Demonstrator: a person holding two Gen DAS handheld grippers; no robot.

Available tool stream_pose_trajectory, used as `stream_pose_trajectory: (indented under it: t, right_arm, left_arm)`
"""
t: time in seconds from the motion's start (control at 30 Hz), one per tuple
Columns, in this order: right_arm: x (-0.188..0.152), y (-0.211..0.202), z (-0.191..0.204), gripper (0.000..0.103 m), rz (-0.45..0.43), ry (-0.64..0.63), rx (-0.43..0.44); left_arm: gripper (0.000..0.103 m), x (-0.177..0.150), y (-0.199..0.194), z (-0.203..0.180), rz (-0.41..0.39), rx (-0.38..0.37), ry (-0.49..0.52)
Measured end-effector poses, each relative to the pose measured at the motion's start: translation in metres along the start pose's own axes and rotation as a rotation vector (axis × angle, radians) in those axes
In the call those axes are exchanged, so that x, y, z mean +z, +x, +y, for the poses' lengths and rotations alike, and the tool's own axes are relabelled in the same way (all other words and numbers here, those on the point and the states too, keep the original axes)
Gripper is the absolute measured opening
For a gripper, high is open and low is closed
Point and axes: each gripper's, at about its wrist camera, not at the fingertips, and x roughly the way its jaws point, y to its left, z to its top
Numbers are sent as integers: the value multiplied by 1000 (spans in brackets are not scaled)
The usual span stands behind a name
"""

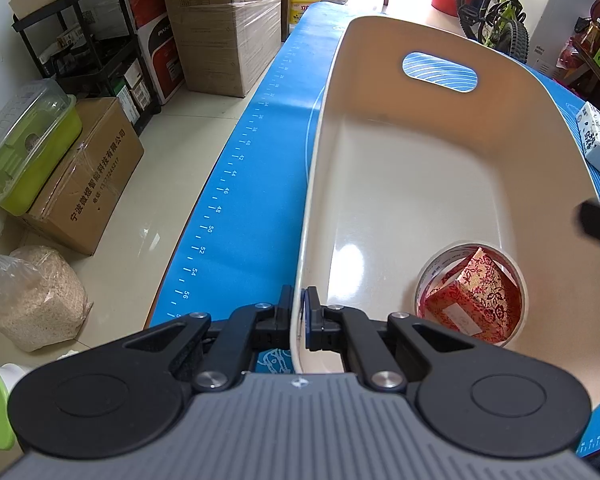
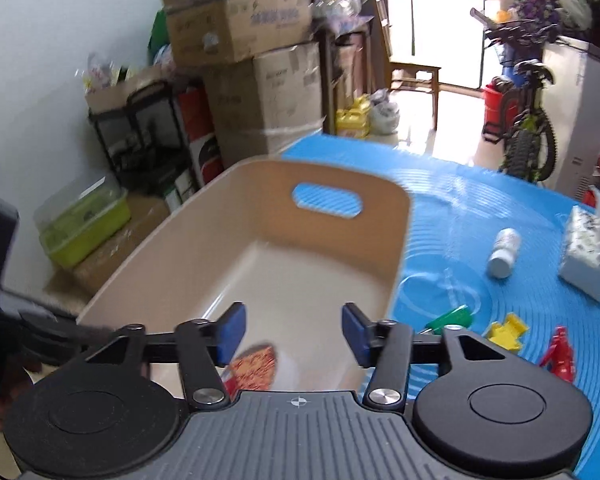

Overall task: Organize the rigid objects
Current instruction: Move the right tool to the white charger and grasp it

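Observation:
A cream plastic bin (image 1: pixel 400 184) with a handle slot stands on the blue mat (image 1: pixel 252 168). My left gripper (image 1: pixel 300 312) is shut on the bin's near left rim. In the bin a red patterned box (image 1: pixel 476 304) lies inside a roll of tape (image 1: pixel 432 276). My right gripper (image 2: pixel 294 334) is open and empty above the near end of the bin (image 2: pixel 260 240), over the red box (image 2: pixel 256 368). On the mat to the right lie a white bottle (image 2: pixel 504 252), a green piece (image 2: pixel 452 318), a yellow toy (image 2: pixel 506 330) and a red toy (image 2: pixel 558 354).
A tissue pack (image 2: pixel 588 248) lies at the mat's right edge and also shows in the left wrist view (image 1: pixel 596 136). Cardboard boxes (image 1: pixel 88 176), a black shelf (image 1: pixel 96 40) and a green container (image 1: pixel 24 144) stand on the floor left of the table. A bicycle (image 2: pixel 528 120) stands behind.

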Motion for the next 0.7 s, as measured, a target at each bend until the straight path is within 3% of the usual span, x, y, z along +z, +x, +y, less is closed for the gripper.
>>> stream_pose_trajectory:
  t: [0.17,0.3,0.5,0.7]
  right_arm:
    - [5,-24,-27,78,-52,34,-67]
    - [-2,-29,-53,83,-43,60,-145]
    - [-34,-9,-95,83,74,128,-250]
    - [-62,23,-116,83,220,174,-282]
  left_arm:
    - [7,-1,0,-1,0,-2,0]
    - [7,-2,0,-2,-1,-1,2]
    - [7,-3,-1,-2,-1,0,1]
    - [7,-3,0,-5,-1,6,2]
